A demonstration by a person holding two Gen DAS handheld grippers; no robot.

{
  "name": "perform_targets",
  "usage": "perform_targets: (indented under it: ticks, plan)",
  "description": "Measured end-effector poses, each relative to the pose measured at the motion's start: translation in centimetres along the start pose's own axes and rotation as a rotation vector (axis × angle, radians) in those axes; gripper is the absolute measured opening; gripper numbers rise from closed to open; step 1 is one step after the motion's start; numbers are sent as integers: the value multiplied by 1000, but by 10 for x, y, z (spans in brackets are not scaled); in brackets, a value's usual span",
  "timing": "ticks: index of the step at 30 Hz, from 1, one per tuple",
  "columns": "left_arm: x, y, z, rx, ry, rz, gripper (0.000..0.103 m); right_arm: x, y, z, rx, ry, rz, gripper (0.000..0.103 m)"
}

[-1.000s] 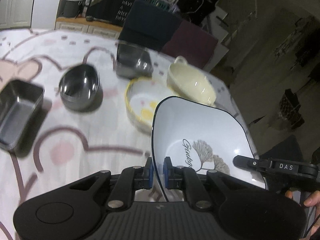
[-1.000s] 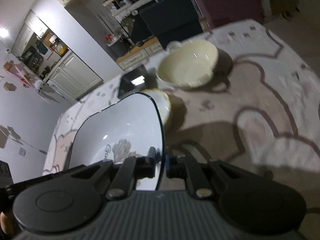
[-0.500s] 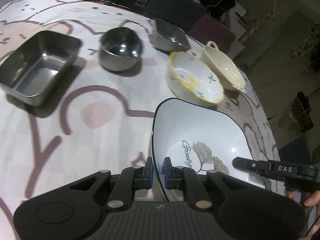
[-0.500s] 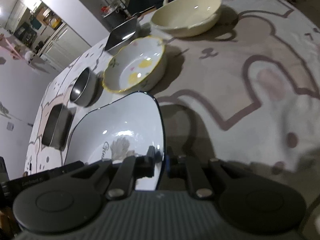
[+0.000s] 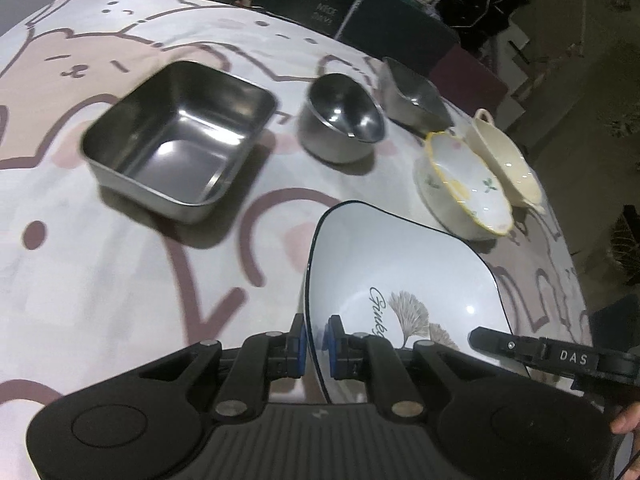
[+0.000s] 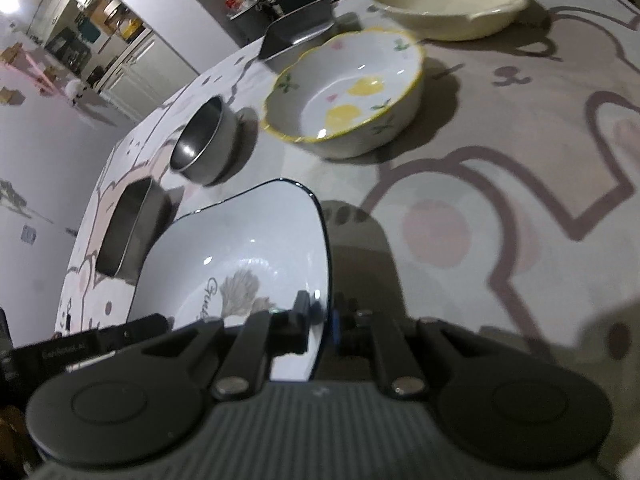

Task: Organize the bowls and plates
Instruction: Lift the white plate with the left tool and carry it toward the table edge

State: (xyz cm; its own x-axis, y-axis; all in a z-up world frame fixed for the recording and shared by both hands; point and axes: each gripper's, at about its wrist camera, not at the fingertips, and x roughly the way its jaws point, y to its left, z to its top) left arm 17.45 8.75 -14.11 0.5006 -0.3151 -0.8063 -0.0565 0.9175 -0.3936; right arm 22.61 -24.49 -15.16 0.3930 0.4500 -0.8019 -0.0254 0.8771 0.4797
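White capitals reading "DAS" mark the black arm of the right gripper [image 5: 560, 356] at the lower right of the left wrist view. Cursive script beginning "Ginkg", cut off by the fingers, runs inside the white square plate [image 5: 400, 264] beside a leaf motif. A dark sign [image 5: 328, 0] at upper centre reads "HAVE A NICE DAY". Faint lettering on the left gripper [image 6: 68, 354], lower left of the right wrist view, is illegible.

Left claw [image 5: 315, 342] clamped on the near rim of a white square plate [image 5: 404, 280] with a dark edge and a tree print. Right claw [image 5: 532, 354] gripping the plate's opposite side. Beyond, on the cartoon-print tabletop [image 5: 120, 280]: square steel tray [image 5: 180, 148], round steel bowl [image 5: 342, 118], second steel tray [image 5: 414, 94], flowered bowl [image 5: 464, 186], cream handled dish [image 5: 506, 160].
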Motion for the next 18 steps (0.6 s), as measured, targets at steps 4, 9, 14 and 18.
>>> perform_targets:
  ticks: [4, 9, 14, 18]
  plan:
    - [-3, 9, 2, 5, -3, 17, 11, 13, 13, -3, -26, 21, 9, 14]
    - [2, 13, 2, 26, 32, 23, 14, 20, 21, -3, -47, 45, 1, 15]
    - [6, 15, 5, 27, 41, 26, 15, 23, 25, -6, -65, 69, -23, 17]
    - [5, 15, 6, 33, 30, 41, 16, 21, 28, -11, -62, 80, -26, 17]
